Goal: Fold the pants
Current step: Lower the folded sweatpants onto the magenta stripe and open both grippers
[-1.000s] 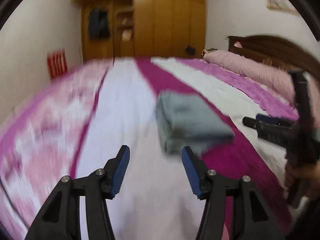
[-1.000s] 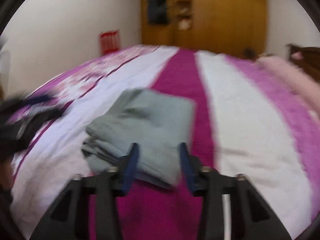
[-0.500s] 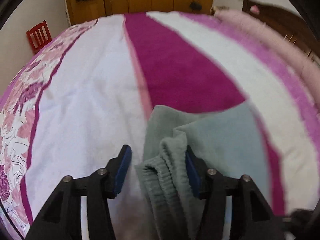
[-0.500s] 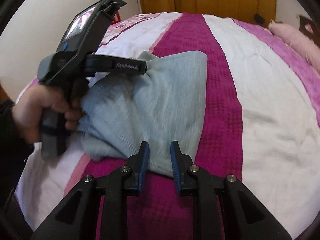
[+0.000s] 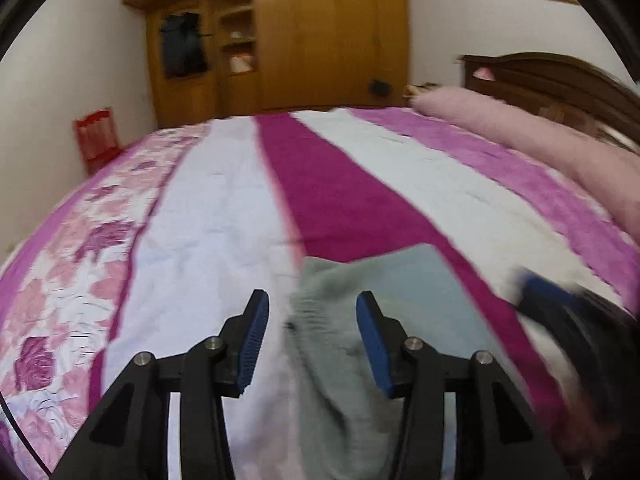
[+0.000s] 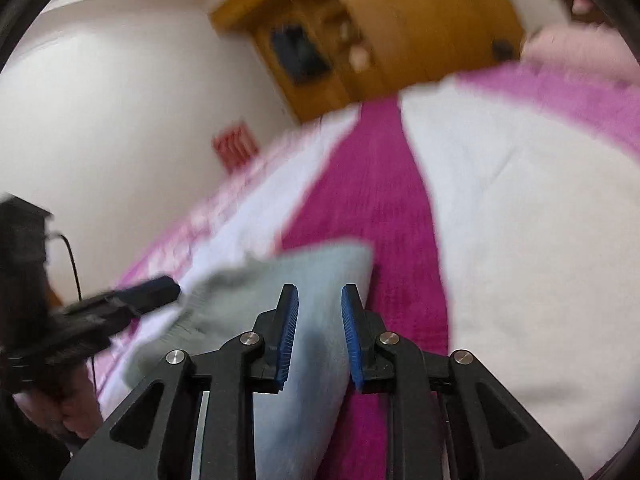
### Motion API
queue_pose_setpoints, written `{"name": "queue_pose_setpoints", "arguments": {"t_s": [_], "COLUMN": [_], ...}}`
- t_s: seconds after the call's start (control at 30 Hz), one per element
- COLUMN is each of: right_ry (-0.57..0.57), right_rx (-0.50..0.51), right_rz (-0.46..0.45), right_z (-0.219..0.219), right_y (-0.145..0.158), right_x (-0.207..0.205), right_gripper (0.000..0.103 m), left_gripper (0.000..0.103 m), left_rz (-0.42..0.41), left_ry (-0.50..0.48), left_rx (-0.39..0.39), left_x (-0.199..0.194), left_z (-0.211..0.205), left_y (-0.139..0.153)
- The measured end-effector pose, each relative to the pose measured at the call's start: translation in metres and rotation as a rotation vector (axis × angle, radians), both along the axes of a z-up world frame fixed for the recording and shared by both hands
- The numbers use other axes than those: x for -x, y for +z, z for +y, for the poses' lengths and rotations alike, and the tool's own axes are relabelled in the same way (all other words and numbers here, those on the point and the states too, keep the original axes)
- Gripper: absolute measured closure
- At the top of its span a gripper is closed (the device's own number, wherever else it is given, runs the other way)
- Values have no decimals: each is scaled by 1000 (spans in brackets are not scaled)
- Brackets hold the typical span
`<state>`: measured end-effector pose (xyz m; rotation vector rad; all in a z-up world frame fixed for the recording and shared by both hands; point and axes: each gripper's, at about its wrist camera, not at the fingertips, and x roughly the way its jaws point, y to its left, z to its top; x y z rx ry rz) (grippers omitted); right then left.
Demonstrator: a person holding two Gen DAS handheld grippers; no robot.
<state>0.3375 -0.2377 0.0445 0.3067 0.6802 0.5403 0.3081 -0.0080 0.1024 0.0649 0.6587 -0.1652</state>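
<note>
Both tools angle down over the pants point(image 5: 400, 300), left tool point(image 5: 312, 340) closing

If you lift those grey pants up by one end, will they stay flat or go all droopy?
Probably droopy: the grey pants look like soft knit, bunched and wrinkled near the left gripper. The fold would likely slide apart unless both ends are held. They look light, barely denting the bedspread.

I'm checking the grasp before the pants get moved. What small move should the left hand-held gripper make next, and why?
Probably finish closing. The left hand-held gripper is closing with the ribbed edge of the grey pants between its pads, but a gap remains on the left pad's side. The right hand-held gripper already has fabric between its narrow jaws.
</note>
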Motion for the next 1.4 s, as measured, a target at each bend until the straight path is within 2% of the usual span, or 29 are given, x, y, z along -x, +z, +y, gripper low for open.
{"name": "queue_pose_setpoints", "arguments": {"t_s": [0.03,0.1,0.13,0.17,0.23,0.27,0.33,0.37,0.43,0.47,0.5,0.53,0.6,0.67,0.7,0.73,0.8,0.83,0.9,1.03,1.1,1.17,1.27,1.33,1.4], "right_ry": [22,53,73,80,20,-2,-82,-139,-306,-292,-237,-154,24,96,107,110,100,62,28,-47,-60,-95,-110,-117,-141], "right_rx": [74,210,277,327,371,348,347,403,590,574,508,426,295,288,313,331,348,365,393,437,450,471,501,528,599], "right_rz": [7,-41,-70,-71,-27,-15,-31,-70,-199,-231,-244,-236,-191,-167,-150,-125,-49,-18,-9,6,28,15,35,49,66], "right_z": [15,41,51,58,56,49,40,41,51,53,52,52,59,71,77,80,77,76,76,77,74,76,72,69,68], "right_y": [0,6,7,3,-5,-6,-2,2,15,21,25,28,26,17,12,8,2,0,7,11,5,2,8,10,9], "right_x": [-7,-8,-8,-10,-22,-31,-31,-28,-16,-9,-6,-4,-4,-5,-7,-11,-11,-8,8,53,77,96,108,115,124], "right_gripper": [78,70,66,66,67,66,66,70,87,87,87,87,87,87,87,87,87,87,87,83,80,78,73,70,70], "left_gripper": [74,100,100,101,102,102,102,101,101,102,103,103,103,103,103,103,103,103,103,103,103,103,102,102,102], "left_rz": [14,50,81,115,141,145,137,133,106,55,37,32,27,61,93,111,82,74,133,218,214,238,255,251,300], "left_ry": [-38,-88,-109,-132,-162,-163,-43,3,49,128,183,212,182,70,-23,-139,-240,-252,-264,-150,-121,-85,-15,50,113], "left_rx": [38,90,121,159,187,164,0,16,47,28,25,81,182,280,328,338,239,194,160,122,133,178,212,175,167], "left_x": [-2,-12,-22,-32,-45,-53,-65,-69,-67,-61,-58,-55,-50,-51,-50,-47,-37,-32,-28,-7,9,20,41,51,64], "left_z": [-1,0,-1,2,3,2,-2,3,9,15,22,37,60,69,67,55,28,15,-1,-9,-5,3,17,27,41], "left_y": [0,-3,-6,-11,-21,-28,-47,-54,-52,-47,-45,-42,-35,-25,-21,-17,-11,-11,-15,-34,-36,-35,-31,-28,-36]}}
